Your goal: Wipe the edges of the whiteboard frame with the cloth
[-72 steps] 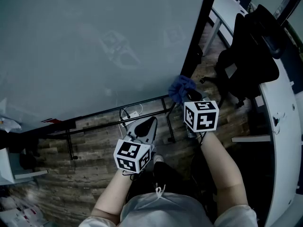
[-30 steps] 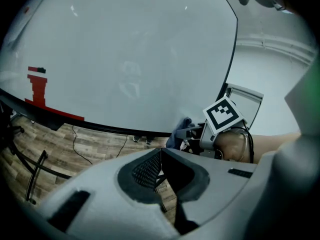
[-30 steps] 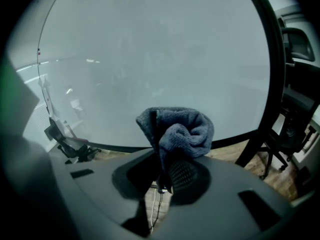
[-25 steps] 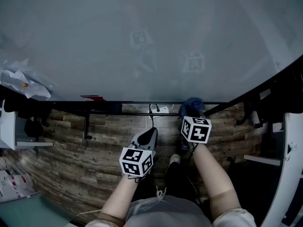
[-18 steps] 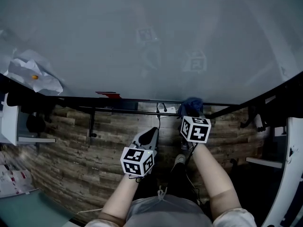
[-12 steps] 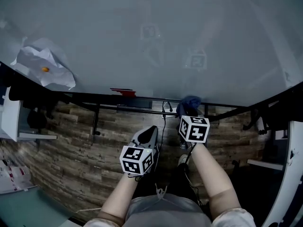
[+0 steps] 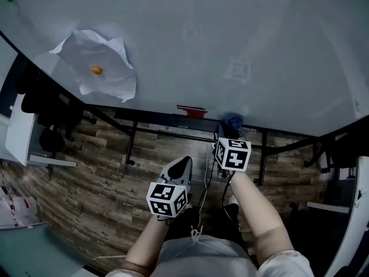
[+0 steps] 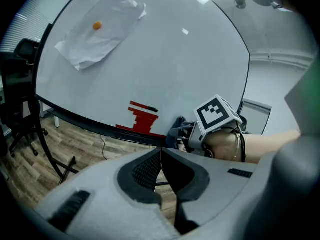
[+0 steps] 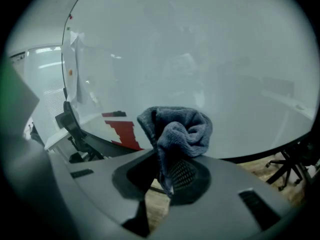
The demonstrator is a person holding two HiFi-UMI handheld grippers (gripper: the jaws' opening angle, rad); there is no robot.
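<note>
A big whiteboard [image 7: 230, 39] fills the upper head view, with a dark frame edge [image 7: 161, 117] along its bottom. My right gripper [image 7: 226, 133] is shut on a bunched blue-grey cloth [image 7: 232, 120] that sits at that bottom edge, just right of a red eraser [image 7: 191, 110]. In the right gripper view the cloth [image 9: 177, 129] sticks up between the jaws in front of the board. My left gripper [image 7: 180, 165] hangs lower, away from the board, jaws shut and empty [image 8: 161, 156].
A crumpled white paper [image 7: 101, 68] with an orange magnet is pinned to the board's left part. The board's black stand legs [image 7: 131, 143] rise from the wooden floor. Office chairs [image 7: 43, 140] and a white desk [image 7: 20, 137] are at the left.
The view has swung left along the board: the paper and red eraser have come further into sight. My right gripper and cloth have slid left along the bottom frame toward the eraser.
</note>
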